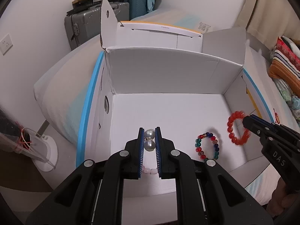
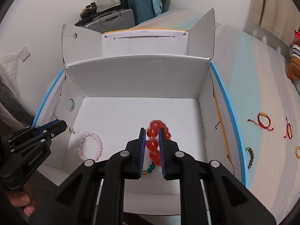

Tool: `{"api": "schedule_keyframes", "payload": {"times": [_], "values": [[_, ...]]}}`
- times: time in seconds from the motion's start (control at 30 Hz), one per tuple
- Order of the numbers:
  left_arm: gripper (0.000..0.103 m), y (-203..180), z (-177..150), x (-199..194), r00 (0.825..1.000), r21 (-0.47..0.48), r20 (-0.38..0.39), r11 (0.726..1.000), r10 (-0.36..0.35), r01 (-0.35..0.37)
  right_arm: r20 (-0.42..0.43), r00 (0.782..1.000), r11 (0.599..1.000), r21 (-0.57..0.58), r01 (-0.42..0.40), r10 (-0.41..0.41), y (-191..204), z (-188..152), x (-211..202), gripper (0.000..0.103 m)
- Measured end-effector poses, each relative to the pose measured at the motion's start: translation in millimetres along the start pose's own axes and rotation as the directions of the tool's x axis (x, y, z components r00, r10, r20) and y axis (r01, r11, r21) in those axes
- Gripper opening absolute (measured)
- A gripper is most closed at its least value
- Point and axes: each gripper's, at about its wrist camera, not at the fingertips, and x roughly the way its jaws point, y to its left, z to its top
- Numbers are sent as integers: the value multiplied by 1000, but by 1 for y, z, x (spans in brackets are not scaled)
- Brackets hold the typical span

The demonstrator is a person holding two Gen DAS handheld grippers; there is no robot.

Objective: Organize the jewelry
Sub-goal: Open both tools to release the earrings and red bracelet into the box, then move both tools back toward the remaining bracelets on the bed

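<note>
My left gripper [image 1: 149, 131] is shut on a pair of pearl earrings [image 1: 149, 144], held above the floor of an open white cardboard box [image 1: 168, 71]. My right gripper [image 2: 152, 131] is shut on a red bead bracelet [image 2: 152, 144], which hangs inside the box [image 2: 140, 76] near its right wall. On the box floor lie a pink bead bracelet [image 2: 90, 146] and a multi-colour bead bracelet [image 1: 207, 146]. Each gripper also shows in the other's view: the right gripper [image 1: 244, 121] with the red bracelet [image 1: 231, 131], and the left gripper [image 2: 65, 126].
The box stands on a bed with its flaps raised at the back. Right of it on the sheet lie two red cord bracelets [image 2: 262, 121], a dark green bead bracelet [image 2: 250, 157] and a yellow ring [image 2: 297, 151]. Suitcases [image 1: 97, 24] stand by the far wall.
</note>
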Motion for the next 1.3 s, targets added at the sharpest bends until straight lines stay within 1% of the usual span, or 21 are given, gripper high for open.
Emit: {"api": "schedule_keyframes", "payload": {"times": [0.07,0.13,0.17,0.2,0.23,0.27,0.33,0.37,0.43,0.57,0.63,0.7,0.73,0.83,0.93,1.13,1.3], "values": [[13,0,1,0,1000,-7,0,1000,14,-14,15,1000,1000,-6,16,-16,1,1,-4,36],[15,1,1,-2,1000,-16,3,1000,24,-24,41,999,1000,-8,27,-27,0,2,-12,46],[19,1,1,-2,1000,-18,4,1000,23,-23,48,998,999,-10,33,-32,0,2,-14,52],[28,0,1,-4,1000,-18,6,1000,25,-24,54,998,999,-11,38,-37,-1,3,-17,56],[34,-1,1,-6,1000,-14,11,1000,26,-26,64,997,999,-9,41,-41,-2,3,-21,64],[36,-3,1,-8,999,-8,18,1000,29,-29,74,996,999,-7,45,-44,-2,3,-24,71],[47,-7,1,-11,999,-2,29,999,34,-34,95,994,998,1,56,-56,-6,2,-31,79],[49,-10,1,-13,999,1,37,999,32,-32,101,993,998,5,58,-59,-8,2,-33,81],[58,-14,2,-17,998,6,47,999,33,-33,109,992,998,15,63,-65,-12,1,-36,85],[66,-27,2,-24,997,28,67,999,26,-28,117,991,998,38,57,-61,-23,-2,-44,90],[75,-33,2,-27,997,36,79,999,27,-30,123,990,997,48,56,-62,-29,-4,-48,91],[78,-40,2,-30,996,46,89,998,27,-32,132,989,996,62,60,-67,-36,-6,-53,93],[81,-44,2,-31,996,53,91,998,24,-29,135,988,996,68,61,-70,-39,-7,-55,95],[89,-57,2,-35,994,75,105,997,20,-28,144,986,993,94,67,-80,-52,-10,-61,96],[94,-72,1,-38,993,95,117,995,10,-21,147,985,989,128,70,-88,-68,-14,-68,96],[97,-106,-3,-42,992,145,123,989,-17,-1,147,983,981,172,84,-110,-100,-23,-81,96],[97,-143,-8,-42,991,196,117,980,-62,38,147,978,972,206,113,-145,-133,-31,-92,96]]}}
